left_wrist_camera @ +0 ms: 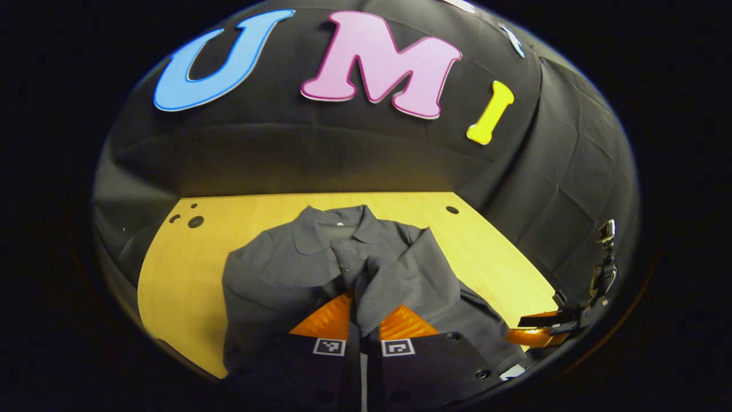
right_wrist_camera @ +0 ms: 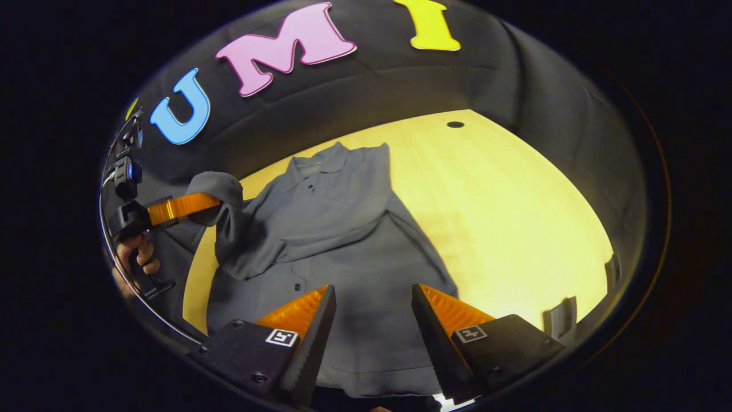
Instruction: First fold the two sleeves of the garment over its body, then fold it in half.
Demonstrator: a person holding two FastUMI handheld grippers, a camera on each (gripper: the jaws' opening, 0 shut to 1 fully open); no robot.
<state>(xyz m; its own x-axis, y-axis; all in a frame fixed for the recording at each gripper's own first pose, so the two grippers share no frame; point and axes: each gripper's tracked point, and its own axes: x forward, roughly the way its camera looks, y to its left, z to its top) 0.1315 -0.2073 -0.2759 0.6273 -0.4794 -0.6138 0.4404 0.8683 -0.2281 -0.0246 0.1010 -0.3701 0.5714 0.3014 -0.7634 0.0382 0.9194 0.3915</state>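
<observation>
Pinching a sleeve (left_wrist_camera: 366,286), your left gripper (left_wrist_camera: 362,320) has both fingers pressed on a bunched ridge of grey cloth that runs straight ahead of it toward the collar (left_wrist_camera: 337,226). From the right gripper view you can see that same left gripper (right_wrist_camera: 214,201) out to your left, a hand (right_wrist_camera: 137,254) on its handle, lifting the sleeve (right_wrist_camera: 220,197) clear of the table (right_wrist_camera: 514,217) so the cloth hangs down from its tips. The shirt (right_wrist_camera: 354,269) lies flat on the yellow table directly ahead of your right gripper (right_wrist_camera: 373,312), collar at the far end, hem nearest you. The other sleeve (right_wrist_camera: 337,229) is already laid across the chest. Your right gripper hovers with its fingers spread wide, nothing between them, just above the shirt's lower part. In the left gripper view that right gripper (left_wrist_camera: 529,329) sits low off to your right, near the shirt's edge, by the table's near corner.
</observation>
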